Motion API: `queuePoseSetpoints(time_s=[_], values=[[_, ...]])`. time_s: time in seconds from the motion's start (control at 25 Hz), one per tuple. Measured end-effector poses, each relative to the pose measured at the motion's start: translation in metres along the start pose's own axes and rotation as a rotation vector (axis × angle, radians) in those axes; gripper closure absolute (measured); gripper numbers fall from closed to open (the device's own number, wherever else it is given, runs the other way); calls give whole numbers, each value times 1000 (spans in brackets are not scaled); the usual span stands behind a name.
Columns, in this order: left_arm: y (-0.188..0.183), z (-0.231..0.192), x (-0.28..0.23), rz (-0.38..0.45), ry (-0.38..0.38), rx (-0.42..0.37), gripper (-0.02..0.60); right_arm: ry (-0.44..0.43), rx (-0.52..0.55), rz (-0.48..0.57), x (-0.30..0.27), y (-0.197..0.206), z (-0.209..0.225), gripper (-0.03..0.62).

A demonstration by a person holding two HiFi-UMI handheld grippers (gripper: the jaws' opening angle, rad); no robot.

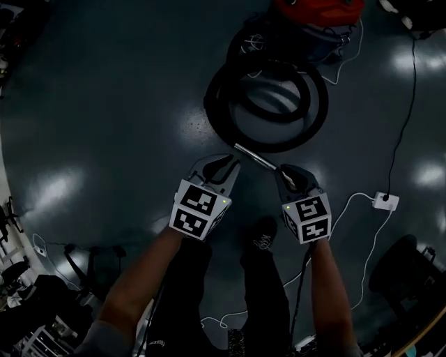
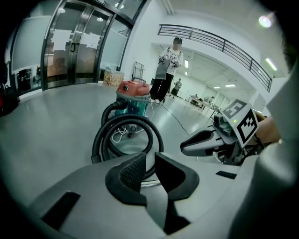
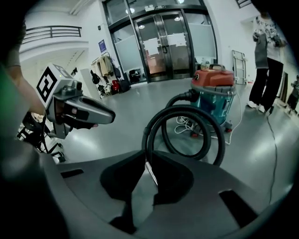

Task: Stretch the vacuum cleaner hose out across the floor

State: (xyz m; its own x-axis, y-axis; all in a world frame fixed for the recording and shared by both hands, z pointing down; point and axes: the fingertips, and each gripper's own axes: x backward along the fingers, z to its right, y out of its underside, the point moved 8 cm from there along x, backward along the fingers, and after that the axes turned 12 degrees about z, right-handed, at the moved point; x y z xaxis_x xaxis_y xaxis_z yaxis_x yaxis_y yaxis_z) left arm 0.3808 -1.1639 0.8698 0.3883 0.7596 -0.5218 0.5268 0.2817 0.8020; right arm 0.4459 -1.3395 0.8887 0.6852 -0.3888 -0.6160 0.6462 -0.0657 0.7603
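Hose point(image 1: 216, 104) lies coiled on the floor point(image 1: 104, 104), just in front of the red vacuum cleaner point(image 1: 317, 8). Its chrome tube end point(image 1: 254, 157) is on the side of the coil away from the cleaner.

Left gripper point(image 1: 224, 167): fingers slightly apart, nothing between them. Right gripper point(image 1: 289, 174): fingers barely apart, tube end just ahead, not gripped.

Risks: smooth chrome may slip from the pads. A hard pull could kink the loops or drag the cleaner.

White cable point(image 1: 352, 202) and socket block point(image 1: 385, 201), to the cleaner's right and nearer, could snag. A bystander point(image 2: 168, 65) stands beyond the cleaner.
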Motion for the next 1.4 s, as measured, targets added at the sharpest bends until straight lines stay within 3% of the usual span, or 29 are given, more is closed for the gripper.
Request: queuePoseSetpoints(time_s=[0.12,0.28,0.48,0.68,0.88,1.2,1.4], values=[[46,-17,-23,-29,-11,16,515,-19,24,-37,-38,44,5,520],[107,-39,-52,-66,-18,96,515,-31,85,-124,-86,103,18,482],[169,-57,-82,-118,5,64,515,-80,161,-244,-133,173,34,456],[207,-63,-107,-149,39,71,515,-107,265,-338,-167,223,53,447],[235,-64,-129,-160,69,38,515,-149,310,-379,-194,252,58,447],[251,-78,-140,-162,45,69,515,-247,397,-405,-205,257,61,444],[249,-85,-129,-182,1,203,514,-272,422,-390,-193,249,48,434]])
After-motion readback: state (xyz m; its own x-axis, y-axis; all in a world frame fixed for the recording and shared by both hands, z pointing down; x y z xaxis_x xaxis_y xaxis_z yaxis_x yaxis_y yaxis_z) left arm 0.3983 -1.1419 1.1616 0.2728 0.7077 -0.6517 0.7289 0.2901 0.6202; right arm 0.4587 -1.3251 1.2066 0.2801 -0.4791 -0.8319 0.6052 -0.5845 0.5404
